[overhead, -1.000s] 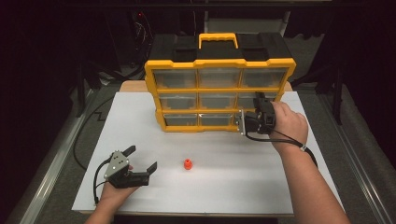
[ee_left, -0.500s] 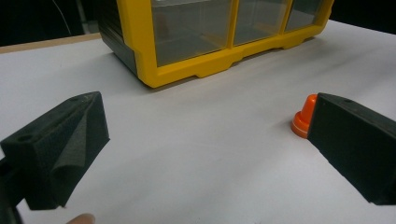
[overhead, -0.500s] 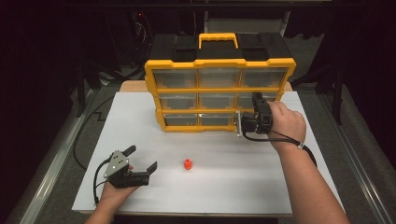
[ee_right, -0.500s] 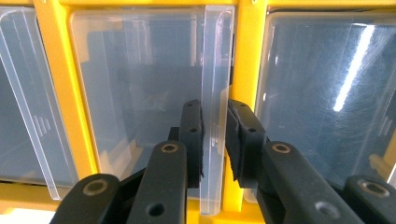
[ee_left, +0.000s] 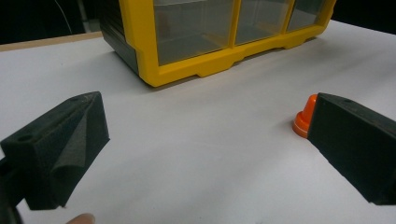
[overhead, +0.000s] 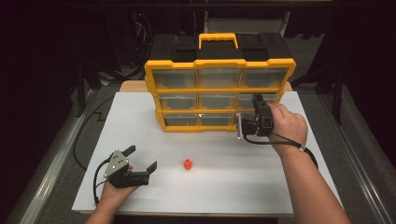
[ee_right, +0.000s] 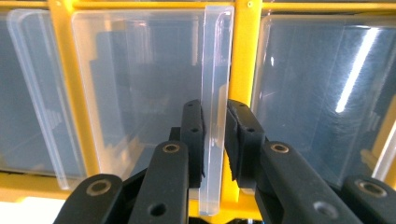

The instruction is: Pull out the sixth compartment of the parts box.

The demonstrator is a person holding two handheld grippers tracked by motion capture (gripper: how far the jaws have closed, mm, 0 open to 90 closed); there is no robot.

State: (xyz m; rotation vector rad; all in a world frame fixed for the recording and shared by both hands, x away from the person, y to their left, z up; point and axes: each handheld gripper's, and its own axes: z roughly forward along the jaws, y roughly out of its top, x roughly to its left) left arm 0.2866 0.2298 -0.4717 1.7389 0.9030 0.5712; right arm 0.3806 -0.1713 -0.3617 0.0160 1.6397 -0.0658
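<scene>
Right gripper (overhead: 243,126) up against the yellow drawer organizer (overhead: 219,95) at the far middle of the white surface (overhead: 261,182), jaws just closed in and now pinching the clear pull tab (ee_right: 215,102) of a drawer. Looks like the right-hand drawer of the bottom row, though hard to be sure from the high view. Tab standing on edge between the two black pads in the right gripper view.

Left gripper (overhead: 140,161) parked at the near left, resting low over the surface, jaws spread wide with nothing between them. Small orange cone-shaped piece (overhead: 187,164) sitting on the surface just to its right, near but not touching.
</scene>
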